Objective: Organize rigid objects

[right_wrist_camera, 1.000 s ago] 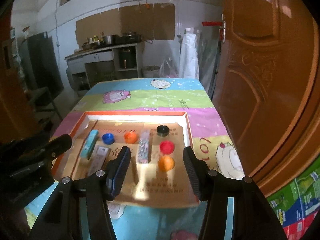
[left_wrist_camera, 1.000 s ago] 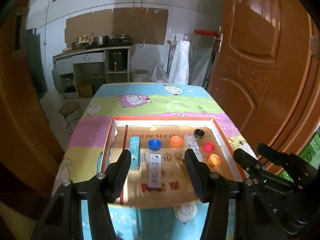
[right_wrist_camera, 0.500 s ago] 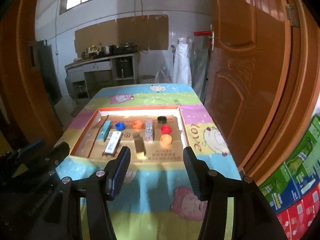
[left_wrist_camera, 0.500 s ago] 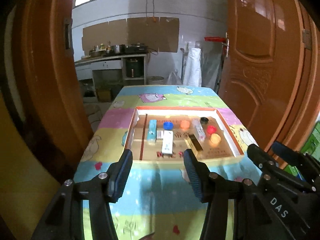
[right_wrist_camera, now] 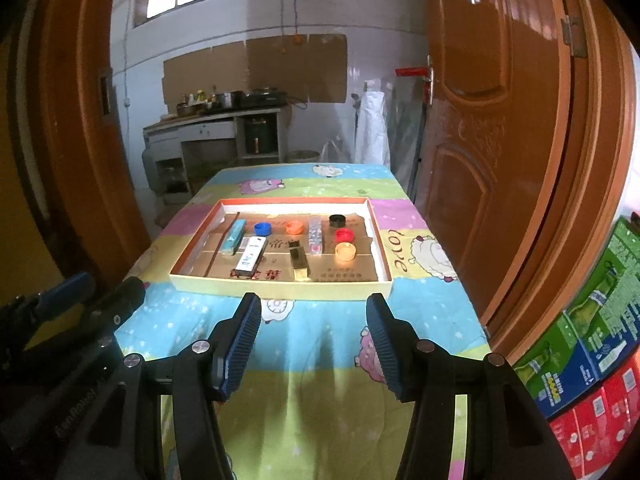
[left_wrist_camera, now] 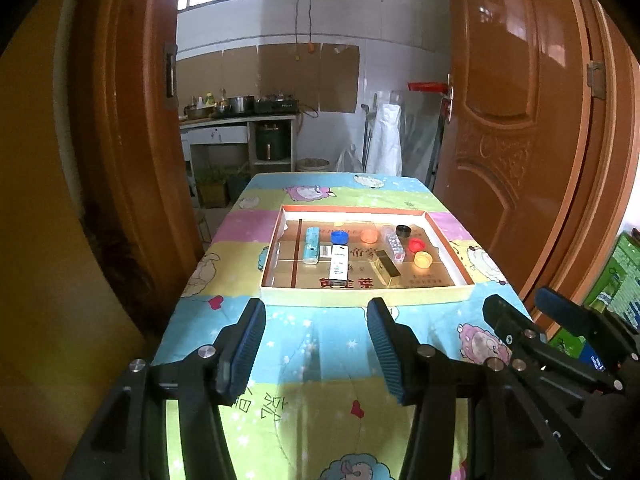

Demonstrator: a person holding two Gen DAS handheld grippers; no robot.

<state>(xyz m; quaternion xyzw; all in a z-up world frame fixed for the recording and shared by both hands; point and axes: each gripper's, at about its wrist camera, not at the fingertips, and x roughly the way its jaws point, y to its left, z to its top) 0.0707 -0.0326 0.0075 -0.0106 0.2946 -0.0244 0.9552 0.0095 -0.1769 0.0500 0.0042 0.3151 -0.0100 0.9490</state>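
Before tray [left_wrist_camera: 366, 295], bare tablecloth [left_wrist_camera: 316, 340].

- Bare tablecloth [right_wrist_camera: 320, 360] on the near side of the tray [right_wrist_camera: 280, 286]: open run up to its low front wall.
- Right of tray: narrow cloth strip, then door [right_wrist_camera: 500, 160] close by.
- Left of tray: door leaf [left_wrist_camera: 132, 160] crowds the table edge.

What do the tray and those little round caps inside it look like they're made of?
The tray looks like cardboard: thin matte walls and a brown printed paper floor. The caps, such as the orange cap and black cap, look like moulded plastic, solid-coloured with a slight sheen, though it's hard to be sure from here.
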